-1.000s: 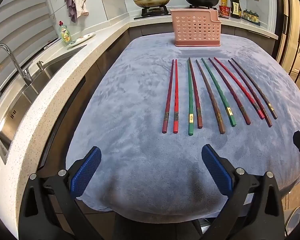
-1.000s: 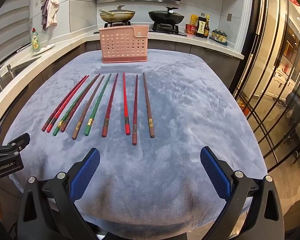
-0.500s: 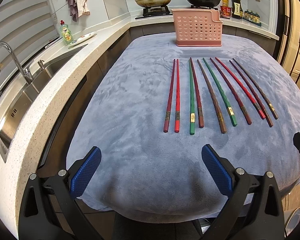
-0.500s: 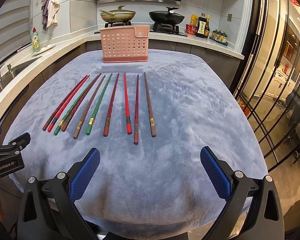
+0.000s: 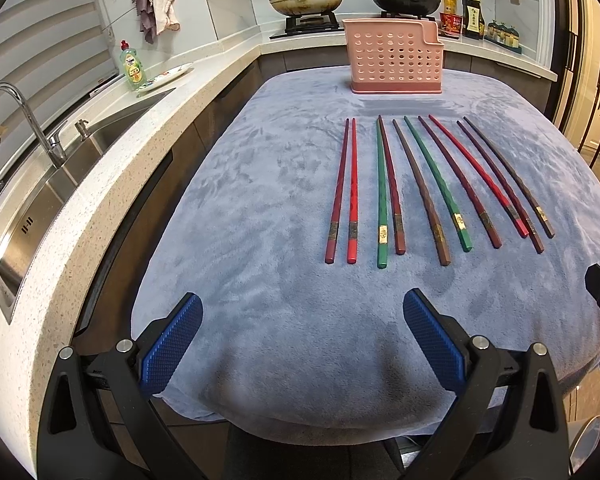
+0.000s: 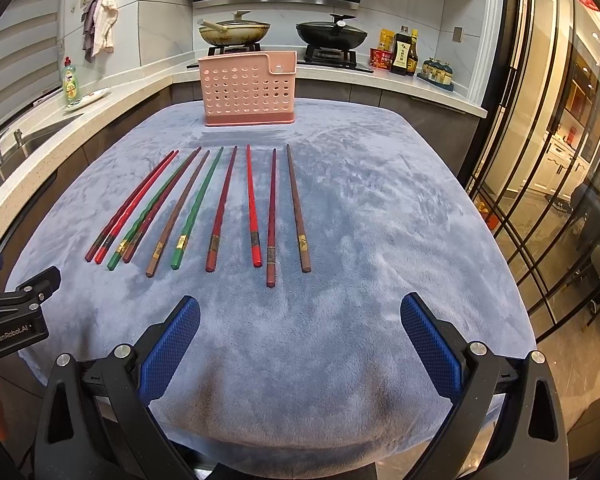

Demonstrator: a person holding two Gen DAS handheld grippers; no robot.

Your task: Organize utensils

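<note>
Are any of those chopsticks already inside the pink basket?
No, the pink basket shows nothing sticking out of it, and all ten chopsticks lie flat on the grey cloth.

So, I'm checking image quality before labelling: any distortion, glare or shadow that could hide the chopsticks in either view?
Left wrist view: fisheye bends the counter edge; the chopsticks are sharp and evenly lit; a soft shadow lies under the open left gripper. Right wrist view: the glass doors bow and carry warm glare, away from the chopsticks; shadow sits below the open right gripper.
</note>
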